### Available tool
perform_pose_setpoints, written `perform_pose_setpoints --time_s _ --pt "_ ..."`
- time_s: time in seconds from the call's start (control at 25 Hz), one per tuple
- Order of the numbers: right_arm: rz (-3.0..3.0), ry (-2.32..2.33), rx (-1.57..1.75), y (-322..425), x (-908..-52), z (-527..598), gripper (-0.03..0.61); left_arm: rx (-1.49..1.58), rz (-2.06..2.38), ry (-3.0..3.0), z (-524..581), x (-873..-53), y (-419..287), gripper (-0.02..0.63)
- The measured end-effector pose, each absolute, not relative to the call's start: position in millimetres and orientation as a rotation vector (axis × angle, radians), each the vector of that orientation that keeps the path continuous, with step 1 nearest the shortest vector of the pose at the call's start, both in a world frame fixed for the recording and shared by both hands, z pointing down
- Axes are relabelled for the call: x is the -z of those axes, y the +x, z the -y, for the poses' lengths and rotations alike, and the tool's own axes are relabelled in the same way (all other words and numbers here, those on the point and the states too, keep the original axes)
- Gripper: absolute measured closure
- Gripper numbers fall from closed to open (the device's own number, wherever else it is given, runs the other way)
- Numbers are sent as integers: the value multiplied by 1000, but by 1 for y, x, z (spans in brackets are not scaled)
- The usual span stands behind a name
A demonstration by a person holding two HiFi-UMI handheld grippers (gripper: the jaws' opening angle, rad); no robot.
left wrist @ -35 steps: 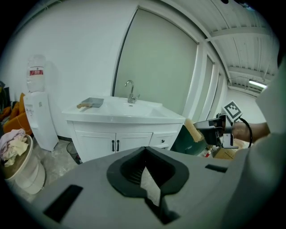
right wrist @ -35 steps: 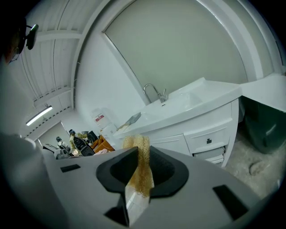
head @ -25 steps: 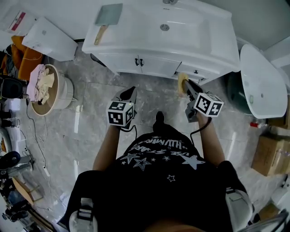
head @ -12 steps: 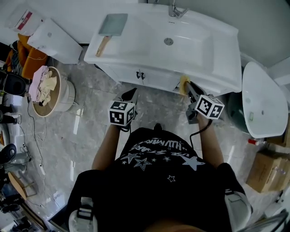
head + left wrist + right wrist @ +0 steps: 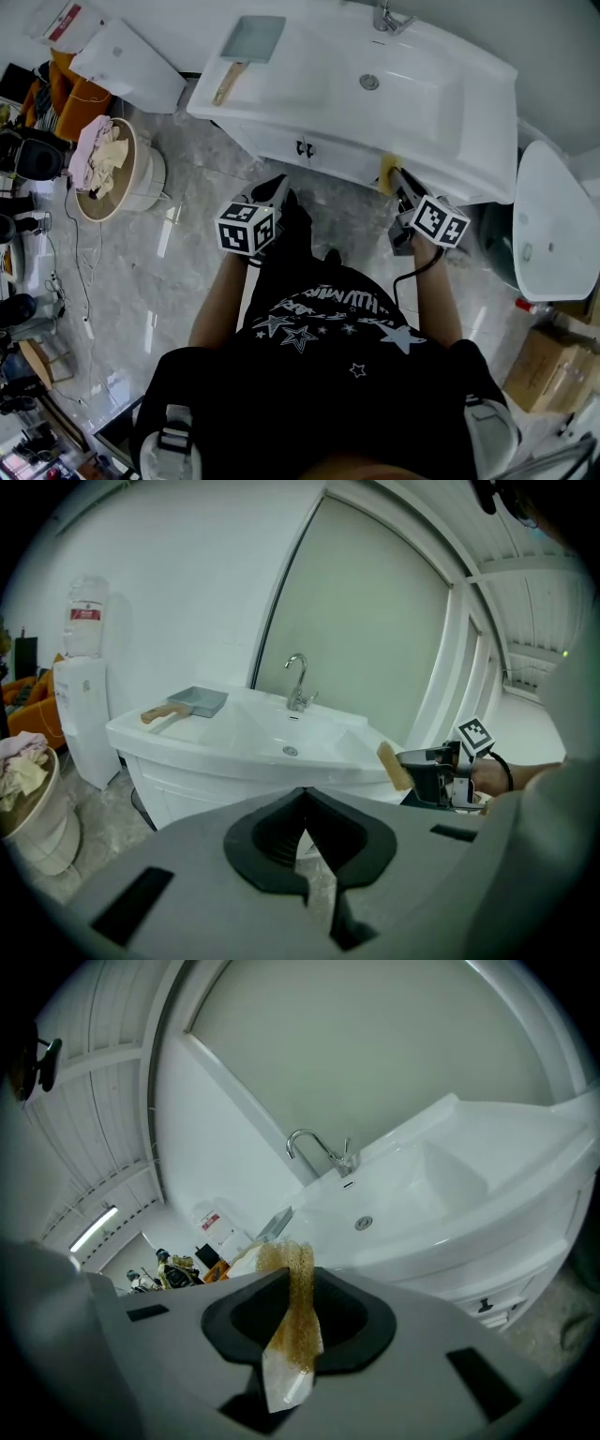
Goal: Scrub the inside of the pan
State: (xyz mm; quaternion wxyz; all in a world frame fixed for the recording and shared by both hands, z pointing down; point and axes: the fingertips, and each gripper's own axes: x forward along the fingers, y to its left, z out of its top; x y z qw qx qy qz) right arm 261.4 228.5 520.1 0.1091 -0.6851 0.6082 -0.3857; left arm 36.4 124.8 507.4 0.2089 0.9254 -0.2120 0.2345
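A square teal pan [image 5: 248,41] with a wooden handle lies on the left end of the white washbasin counter [image 5: 281,103]; it also shows as the pan [image 5: 192,702] in the left gripper view and, small, as the pan [image 5: 277,1222] in the right gripper view. My left gripper [image 5: 278,188] hangs short of the cabinet front, its jaws shut with nothing in them [image 5: 302,834]. My right gripper [image 5: 395,180] is shut on a yellow sponge [image 5: 383,172], held just below the counter's front edge. The sponge [image 5: 296,1314] stands pinched upright between the jaws.
A basin with a drain [image 5: 370,82] and a tap [image 5: 392,19] fill the counter's right part. A bucket of rags [image 5: 108,169] and a white dispenser [image 5: 127,61] stand left; a white oval fixture [image 5: 558,225] and a cardboard box [image 5: 544,370] stand right.
Both grippers have moved forward toward the washbasin cabinet, and the person has stepped closer. The sponge stays in the right gripper; the left stays shut.
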Motion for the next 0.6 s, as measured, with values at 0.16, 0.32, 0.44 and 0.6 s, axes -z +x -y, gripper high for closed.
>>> perform_pose_setpoints --time_s 0.16,0.32,0.44,0.6 --pt "-1781 -2019 1135 265 -516 -204 499 -619 609 2553 -95 -506 31 606" --pt "-1805 -2028 1135 266 -513 -166 499 -598 634 2544 -53 -506 32 606" --pt "-1821 -2033 1143 270 -518 -130 499 -588 670 2557 -12 -507 34 606" --pt "-1839 -2030 1143 272 -518 -73 499 -575 704 2560 44 -504 34 606"
